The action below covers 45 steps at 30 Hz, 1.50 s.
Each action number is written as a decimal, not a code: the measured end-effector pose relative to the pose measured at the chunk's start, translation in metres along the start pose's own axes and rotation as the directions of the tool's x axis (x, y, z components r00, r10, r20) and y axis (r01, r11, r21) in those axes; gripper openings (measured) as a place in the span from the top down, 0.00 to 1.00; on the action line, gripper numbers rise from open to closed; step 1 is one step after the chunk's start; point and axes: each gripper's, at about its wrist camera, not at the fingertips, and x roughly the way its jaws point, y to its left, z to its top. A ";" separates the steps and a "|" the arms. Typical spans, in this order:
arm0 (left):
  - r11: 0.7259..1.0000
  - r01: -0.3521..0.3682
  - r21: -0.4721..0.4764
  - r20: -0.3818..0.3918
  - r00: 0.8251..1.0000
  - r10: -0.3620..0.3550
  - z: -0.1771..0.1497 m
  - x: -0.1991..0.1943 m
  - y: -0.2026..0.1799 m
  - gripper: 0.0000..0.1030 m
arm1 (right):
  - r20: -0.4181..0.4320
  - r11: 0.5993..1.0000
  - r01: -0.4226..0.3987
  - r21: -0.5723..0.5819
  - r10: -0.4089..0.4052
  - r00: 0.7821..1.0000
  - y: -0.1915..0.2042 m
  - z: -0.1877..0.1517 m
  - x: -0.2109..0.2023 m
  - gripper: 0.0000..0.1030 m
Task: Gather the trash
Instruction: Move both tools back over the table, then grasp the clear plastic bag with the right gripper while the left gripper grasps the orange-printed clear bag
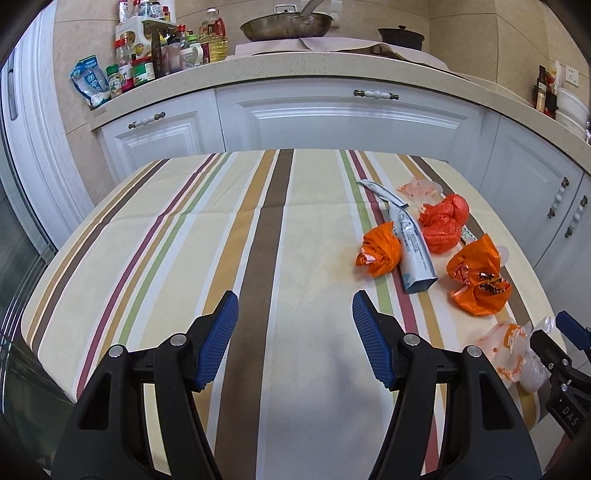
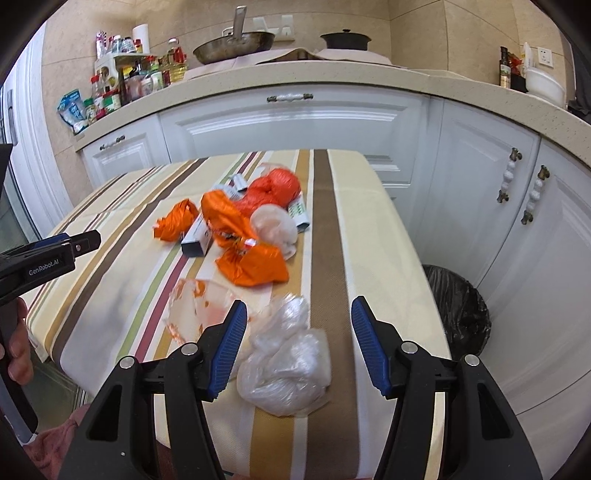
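Note:
Trash lies on the striped tablecloth (image 1: 184, 240): orange wrappers (image 1: 380, 251) (image 2: 255, 266), a red plastic bag (image 1: 443, 221) (image 2: 273, 190), a white-blue carton (image 1: 415, 251) (image 2: 197, 240) and clear plastic bags (image 2: 288, 358) (image 1: 513, 350). My right gripper (image 2: 299, 321) is open, its jaws on either side of the nearest clear bag at the table's near edge. My left gripper (image 1: 295, 314) is open and empty over bare cloth, left of the trash. A bin lined with a black bag (image 2: 458, 314) stands on the floor right of the table.
White kitchen cabinets (image 1: 332, 118) and a counter with bottles (image 1: 147, 55), a pan (image 1: 288, 24) and a dark pot (image 2: 345, 38) run behind the table. The left gripper also shows at the left in the right wrist view (image 2: 48, 254).

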 end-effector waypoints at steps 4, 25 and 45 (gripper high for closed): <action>1.000 0.006 0.003 -0.011 1.000 -0.006 -0.006 0.001 -0.002 0.39 | -0.022 1.000 -0.011 0.000 0.011 1.000 0.002 -0.005 0.007 0.44; 0.979 0.192 0.065 -0.007 0.981 -0.192 -0.008 -0.009 -0.061 0.29 | 0.018 0.998 0.027 0.058 -0.028 0.999 -0.029 -0.011 -0.001 0.55; 0.947 0.261 0.189 -0.067 0.965 -0.253 -0.030 0.000 -0.123 0.50 | 0.040 0.987 0.072 0.146 -0.078 0.996 -0.071 -0.017 -0.012 0.55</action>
